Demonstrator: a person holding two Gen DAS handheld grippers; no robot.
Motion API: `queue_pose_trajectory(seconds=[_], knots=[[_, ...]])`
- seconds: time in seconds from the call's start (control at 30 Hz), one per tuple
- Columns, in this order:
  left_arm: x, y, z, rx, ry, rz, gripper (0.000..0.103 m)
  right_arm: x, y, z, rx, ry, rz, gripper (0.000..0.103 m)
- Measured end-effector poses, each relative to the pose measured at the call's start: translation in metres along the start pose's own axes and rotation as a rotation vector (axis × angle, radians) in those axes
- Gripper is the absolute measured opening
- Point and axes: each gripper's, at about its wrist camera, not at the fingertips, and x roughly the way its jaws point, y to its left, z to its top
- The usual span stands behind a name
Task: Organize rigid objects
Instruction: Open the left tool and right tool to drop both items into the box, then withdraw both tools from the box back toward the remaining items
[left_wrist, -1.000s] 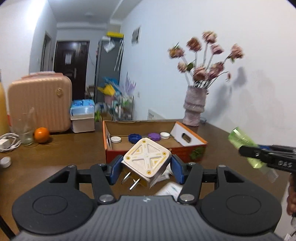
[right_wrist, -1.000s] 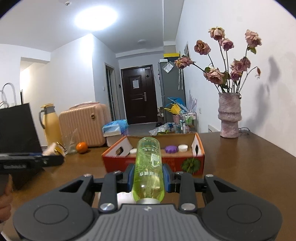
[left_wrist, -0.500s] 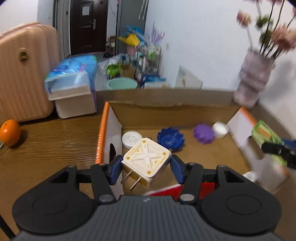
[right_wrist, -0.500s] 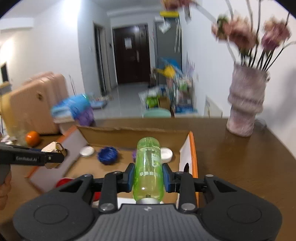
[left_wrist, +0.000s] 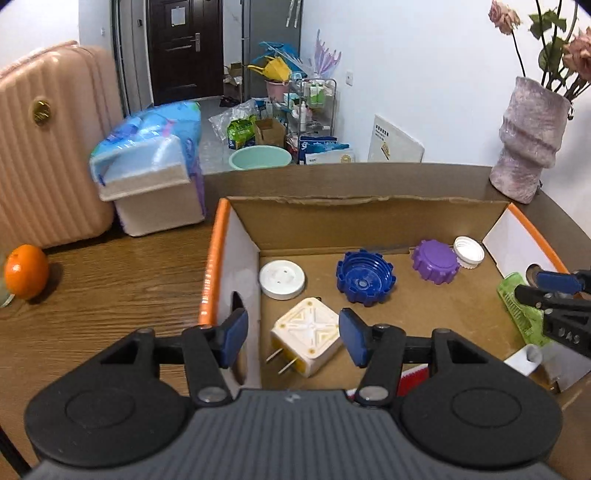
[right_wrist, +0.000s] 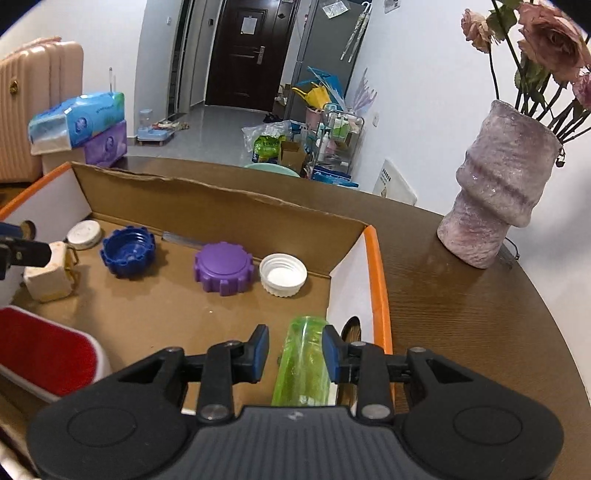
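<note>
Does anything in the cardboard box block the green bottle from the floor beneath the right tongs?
Nothing visible does. The green bottle is by the right wall of the cardboard box, over bare cardboard; the white cap and purple cap lie farther back.

Green bottle (right_wrist: 303, 363) between right claw (right_wrist: 295, 352) pads, over cardboard box (right_wrist: 207, 192).

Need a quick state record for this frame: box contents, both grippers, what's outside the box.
container: cardboard box on wooden table
loose in box: white disc, blue cap, purple cap, white cap
left gripper: open, plug adapter between the pads, gap at one pad, over the box floor
right gripper: open, green bottle between the pads, gap at one pad, by the box's side wall
outside box: orange, vase
</note>
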Motion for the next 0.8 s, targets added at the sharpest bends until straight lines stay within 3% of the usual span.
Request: queue_pose_trajectory(seconds=[0.2,0.27,0.33,0.4,0.5,0.6,0.67,0.8], knots=[[-0.059,0.008,0.013,0.009,-0.071,0.004,0.062,-0.054,-0.014,0.021,0.044,-0.064,0.026,0.031],[-0.084,0.010,0.013,0.012,-0.105,0.001,0.068,-0.079,-0.020,0.026,0.078,-0.096,0.082,0.038],[-0.107,0.009,0.008,0.025,-0.137,0.012,0.070,-0.101,-0.024,0.027,0.113,-0.109,0.136,0.054],[-0.126,0.007,0.002,0.033,-0.161,0.017,0.071,-0.121,-0.026,0.025,0.131,-0.122,0.158,0.054],[-0.160,0.005,-0.012,0.033,-0.239,0.023,0.082,-0.150,-0.025,0.017,0.130,-0.156,0.161,0.056],[-0.190,-0.002,-0.031,0.071,-0.326,0.029,0.089,-0.181,-0.026,0.001,0.169,-0.225,0.223,0.072],[-0.207,-0.006,-0.043,0.101,-0.355,0.012,0.094,-0.196,-0.026,-0.010,0.186,-0.255,0.251,0.077],[-0.239,-0.015,-0.068,0.130,-0.425,-0.013,0.098,-0.226,-0.015,-0.032,0.164,-0.333,0.228,0.088]])
